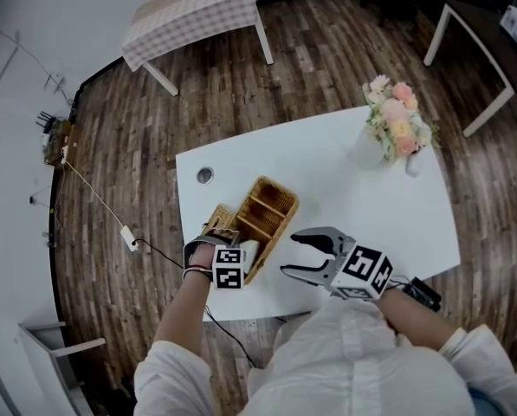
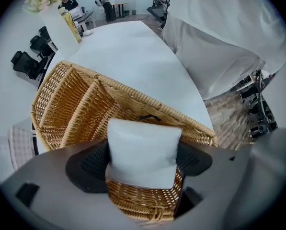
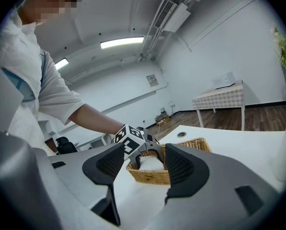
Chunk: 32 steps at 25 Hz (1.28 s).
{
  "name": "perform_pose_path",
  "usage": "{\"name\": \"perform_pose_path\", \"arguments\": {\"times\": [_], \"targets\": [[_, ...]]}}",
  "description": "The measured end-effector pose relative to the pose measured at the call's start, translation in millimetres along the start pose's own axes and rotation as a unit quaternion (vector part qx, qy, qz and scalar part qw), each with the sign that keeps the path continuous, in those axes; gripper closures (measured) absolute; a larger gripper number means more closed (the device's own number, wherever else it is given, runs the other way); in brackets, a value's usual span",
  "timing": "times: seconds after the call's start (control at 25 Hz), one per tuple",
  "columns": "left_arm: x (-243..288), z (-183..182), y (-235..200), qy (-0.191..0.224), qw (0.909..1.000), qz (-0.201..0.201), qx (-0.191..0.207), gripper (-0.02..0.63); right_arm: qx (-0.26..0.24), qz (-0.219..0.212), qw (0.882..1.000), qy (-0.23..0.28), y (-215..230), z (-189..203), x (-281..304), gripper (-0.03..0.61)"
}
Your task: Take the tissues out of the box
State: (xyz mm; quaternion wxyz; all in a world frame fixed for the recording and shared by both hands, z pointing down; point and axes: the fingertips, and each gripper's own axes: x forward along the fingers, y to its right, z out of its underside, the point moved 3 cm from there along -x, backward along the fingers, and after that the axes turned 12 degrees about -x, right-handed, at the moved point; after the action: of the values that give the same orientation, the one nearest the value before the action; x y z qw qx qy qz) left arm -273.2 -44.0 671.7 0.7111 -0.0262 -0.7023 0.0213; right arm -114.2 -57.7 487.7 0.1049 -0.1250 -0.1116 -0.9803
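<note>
Wicker basket (image 1: 274,204) sits on the white surface (image 1: 371,215), with a white tissue pack (image 2: 143,150) in its end compartment. The left gripper (image 2: 142,163) points straight down over the pack, spread wide, with a pad against each side. The right gripper (image 3: 145,164) hovers near the basket, jaws apart and empty.

Rough woven wicker basket (image 2: 71,104), soft matt tissues (image 2: 143,150)
</note>
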Motion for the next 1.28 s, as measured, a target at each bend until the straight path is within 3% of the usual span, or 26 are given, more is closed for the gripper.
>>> {"name": "perform_pose_path", "arguments": {"times": [0.48, 1.28], "targets": [[-19, -1, 4, -0.008, 0.9981, -0.062, 0.001, 0.201, -0.001, -0.008, 1.000, 0.003, 0, -1, -6, 0.310], [-63, -2, 11, -0.026, 0.9945, -0.101, -0.007, 0.201, -0.018, -0.035, 0.999, 0.018, -7, -10, -17, 0.310]]}}
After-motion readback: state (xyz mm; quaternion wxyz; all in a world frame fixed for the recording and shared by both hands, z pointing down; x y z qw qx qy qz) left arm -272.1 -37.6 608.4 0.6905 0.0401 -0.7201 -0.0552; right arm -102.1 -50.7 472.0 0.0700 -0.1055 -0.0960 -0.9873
